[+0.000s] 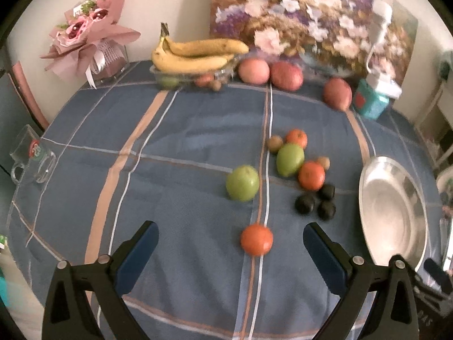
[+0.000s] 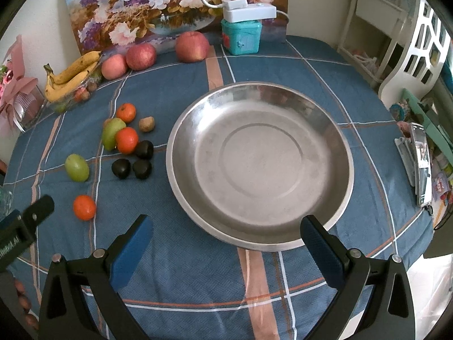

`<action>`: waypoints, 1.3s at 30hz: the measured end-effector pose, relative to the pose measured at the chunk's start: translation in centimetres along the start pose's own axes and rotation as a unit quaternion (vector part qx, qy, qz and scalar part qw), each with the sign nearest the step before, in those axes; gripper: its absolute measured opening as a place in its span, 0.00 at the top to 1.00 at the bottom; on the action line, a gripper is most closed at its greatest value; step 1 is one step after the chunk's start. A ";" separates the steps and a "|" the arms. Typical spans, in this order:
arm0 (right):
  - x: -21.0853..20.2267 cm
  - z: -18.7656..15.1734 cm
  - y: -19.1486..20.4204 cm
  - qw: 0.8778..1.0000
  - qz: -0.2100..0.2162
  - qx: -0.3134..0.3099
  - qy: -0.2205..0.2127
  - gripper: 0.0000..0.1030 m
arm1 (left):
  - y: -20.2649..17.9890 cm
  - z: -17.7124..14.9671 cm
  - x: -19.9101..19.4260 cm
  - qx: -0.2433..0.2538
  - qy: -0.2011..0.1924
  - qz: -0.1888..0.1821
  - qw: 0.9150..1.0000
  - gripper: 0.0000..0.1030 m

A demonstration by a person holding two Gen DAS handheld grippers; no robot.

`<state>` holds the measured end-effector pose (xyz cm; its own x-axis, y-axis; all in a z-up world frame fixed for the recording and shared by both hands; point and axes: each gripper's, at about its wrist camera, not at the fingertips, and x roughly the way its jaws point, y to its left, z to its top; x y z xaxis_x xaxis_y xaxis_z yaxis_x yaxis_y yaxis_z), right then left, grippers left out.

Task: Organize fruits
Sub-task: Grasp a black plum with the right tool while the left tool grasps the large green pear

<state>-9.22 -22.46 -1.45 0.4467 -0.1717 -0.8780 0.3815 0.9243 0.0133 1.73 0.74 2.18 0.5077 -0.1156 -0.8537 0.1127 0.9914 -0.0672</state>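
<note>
Loose fruit lies on the blue checked tablecloth. An orange tangerine (image 1: 256, 239) sits just ahead of my left gripper (image 1: 230, 233), whose jaws stand open around empty air. Beyond it are a green apple (image 1: 242, 182), a green pear (image 1: 289, 159), two more tangerines (image 1: 311, 175), three dark round fruits (image 1: 305, 203) and small brown fruits (image 1: 275, 143). An empty steel bowl (image 2: 198, 107) fills the right wrist view, with my right gripper (image 2: 226, 226) open at its near rim. The same fruit cluster (image 2: 126, 140) lies left of the bowl.
At the back stand a clear tray of bananas (image 1: 195, 53), three red apples (image 1: 286, 75), a teal box (image 2: 240, 38) with a white lamp, a flower painting and a pink bouquet (image 1: 85, 36). A glass mug (image 1: 31, 155) lies at the left edge. Clutter (image 2: 419, 158) lines the right edge.
</note>
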 end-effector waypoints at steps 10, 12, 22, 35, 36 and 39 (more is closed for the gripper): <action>0.3 4.7 3.1 0.999 0.031 0.034 -0.022 0.00 | 1.7 2.4 3.7 -0.055 0.039 -0.007 0.998 0.00; 0.9 5.4 4.0 0.998 0.044 0.038 -0.012 0.00 | 2.0 2.8 4.6 -0.064 0.049 0.005 0.997 0.00; 3.5 8.9 6.7 0.998 0.053 0.030 -0.012 0.00 | 2.7 5.4 8.7 -0.112 0.088 -0.007 0.990 0.00; 4.8 10.0 7.5 0.997 0.072 -0.020 0.004 0.21 | 2.5 5.6 9.4 -0.102 0.109 -0.036 0.988 0.06; 5.0 9.8 7.7 0.997 0.074 -0.027 0.009 0.26 | 2.3 5.5 9.6 -0.100 0.113 -0.039 0.988 0.08; 6.0 9.0 8.4 0.995 0.082 -0.047 0.031 0.34 | 2.0 5.2 10.3 -0.099 0.125 -0.046 0.986 0.11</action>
<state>3.92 -18.80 -2.33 0.4452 0.0015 -0.8954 0.2302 0.9662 0.1161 11.60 1.17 -4.09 0.2732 -0.2110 -0.9385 -0.0339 0.9729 -0.2286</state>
